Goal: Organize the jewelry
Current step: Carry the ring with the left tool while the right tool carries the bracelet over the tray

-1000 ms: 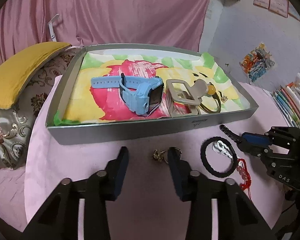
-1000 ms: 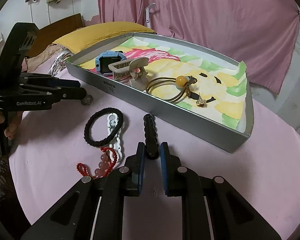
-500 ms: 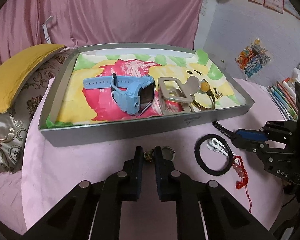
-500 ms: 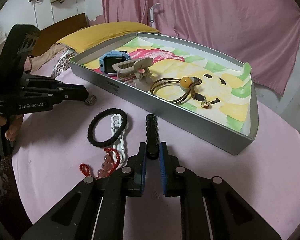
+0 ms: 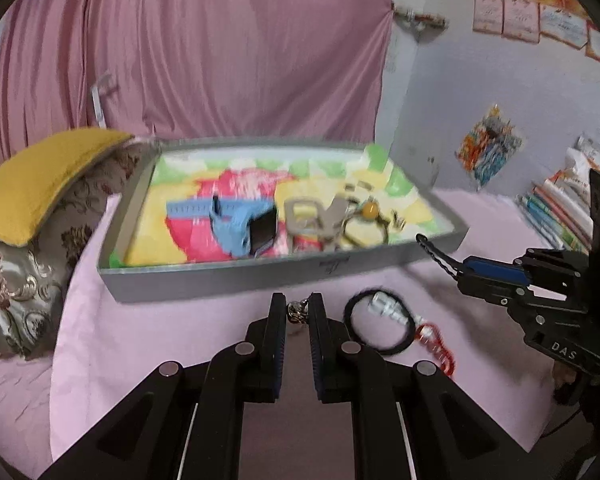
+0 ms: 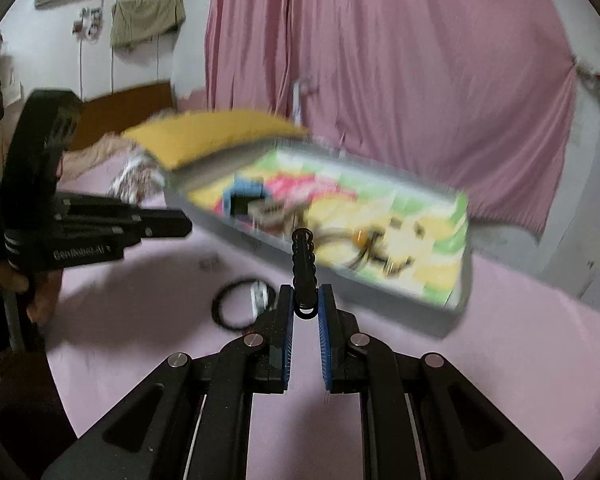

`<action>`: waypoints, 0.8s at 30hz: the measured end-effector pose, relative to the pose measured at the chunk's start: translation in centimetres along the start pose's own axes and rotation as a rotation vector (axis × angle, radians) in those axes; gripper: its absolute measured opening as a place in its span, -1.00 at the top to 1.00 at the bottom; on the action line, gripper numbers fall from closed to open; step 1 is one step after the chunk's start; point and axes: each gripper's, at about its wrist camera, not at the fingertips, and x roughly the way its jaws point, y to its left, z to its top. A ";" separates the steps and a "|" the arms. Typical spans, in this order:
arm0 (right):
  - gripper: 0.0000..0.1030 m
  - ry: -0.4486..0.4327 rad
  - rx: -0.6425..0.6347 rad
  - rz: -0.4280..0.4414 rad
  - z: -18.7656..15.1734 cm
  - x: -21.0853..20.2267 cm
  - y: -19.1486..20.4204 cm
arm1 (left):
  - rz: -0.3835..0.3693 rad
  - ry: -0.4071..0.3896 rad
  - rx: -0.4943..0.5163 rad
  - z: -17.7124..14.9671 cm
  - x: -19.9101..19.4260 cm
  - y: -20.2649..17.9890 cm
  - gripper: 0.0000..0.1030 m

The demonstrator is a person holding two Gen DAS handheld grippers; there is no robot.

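My left gripper (image 5: 297,309) is shut on a small metal ring trinket (image 5: 296,310), lifted just in front of the grey tray (image 5: 236,280). My right gripper (image 6: 305,299) is shut on a black coiled hair tie (image 6: 303,268) that sticks up between the fingers, raised above the pink cloth; it also shows in the left wrist view (image 5: 438,256). The tray holds a blue watch (image 5: 244,228), a beige clip (image 5: 316,220) and a bead cord (image 5: 370,216). A black hair ring (image 5: 380,326), a white clip (image 5: 386,306) and red beads (image 5: 436,342) lie on the cloth.
A yellow pillow (image 5: 48,184) on a patterned cushion (image 5: 24,276) lies left of the tray. A pink curtain (image 5: 204,48) hangs behind. Books (image 5: 556,216) are stacked at the right. The views are blurred by motion.
Both grippers have lifted off the cloth with their items, the left with the ring trinket, the right with the black hair tie, and the views tilted upward toward the tray.
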 end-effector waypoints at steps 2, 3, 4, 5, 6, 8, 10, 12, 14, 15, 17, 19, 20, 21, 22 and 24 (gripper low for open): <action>0.80 -0.077 0.005 -0.019 0.7 -0.9 0.3 | -0.006 -0.061 -0.015 0.5 -0.8 -0.2 0.79; 0.80 -0.109 0.009 -0.028 1.0 -1.1 0.4 | -0.007 -0.078 -0.022 0.7 -0.9 -0.2 0.79; 0.80 -0.130 0.013 -0.033 1.4 -1.2 0.5 | -0.009 -0.110 -0.039 1.1 -1.2 -0.3 0.80; 0.80 -0.156 0.019 -0.041 1.8 -1.3 0.5 | -0.012 -0.138 -0.056 1.5 -1.5 -0.3 0.79; 0.80 -0.178 0.027 -0.047 2.0 -1.4 0.6 | -0.013 -0.156 -0.063 1.8 -1.6 -0.3 0.79; 0.80 -0.220 0.047 -0.058 2.6 -1.3 0.5 | -0.008 -0.229 -0.071 2.7 -2.0 -0.6 0.79; 0.80 -0.253 0.062 -0.068 3.1 -1.2 0.4 | -0.005 -0.294 -0.069 3.2 -2.4 -0.9 0.79; 0.80 -0.279 0.066 -0.080 3.8 -1.0 0.3 | 0.008 -0.344 -0.054 3.9 -2.4 -1.1 0.79; 0.80 -0.291 0.068 -0.090 4.5 -0.5 0.1 | 0.011 -0.366 -0.038 4.6 -2.0 -1.3 0.79; 0.80 -0.295 0.068 -0.094 4.9 -0.2 -0.1 | 0.011 -0.370 -0.036 4.9 -1.7 -1.2 0.79; 0.80 -0.300 0.067 -0.106 5.6 0.5 -0.4 | 0.013 -0.377 -0.032 5.3 -1.2 -1.1 0.79; 0.80 -0.302 0.073 -0.115 6.3 1.4 -0.8 | 0.015 -0.385 -0.034 5.9 -0.5 -0.7 0.79; 0.80 -0.304 0.076 -0.119 6.4 1.7 -0.8 | 0.015 -0.387 -0.035 6.3 0.0 -0.5 0.79; 0.80 -0.306 0.078 -0.123 6.7 2.1 -0.9 | 0.019 -0.390 -0.035 6.6 0.1 -0.4 0.79; 0.80 -0.306 0.078 -0.126 7.0 2.5 -1.0 | 0.023 -0.391 -0.036 6.8 0.4 -0.3 0.79; 0.80 -0.299 0.083 -0.132 7.4 3.5 -1.2 | 0.026 -0.391 -0.040 7.2 1.0 -0.1 0.79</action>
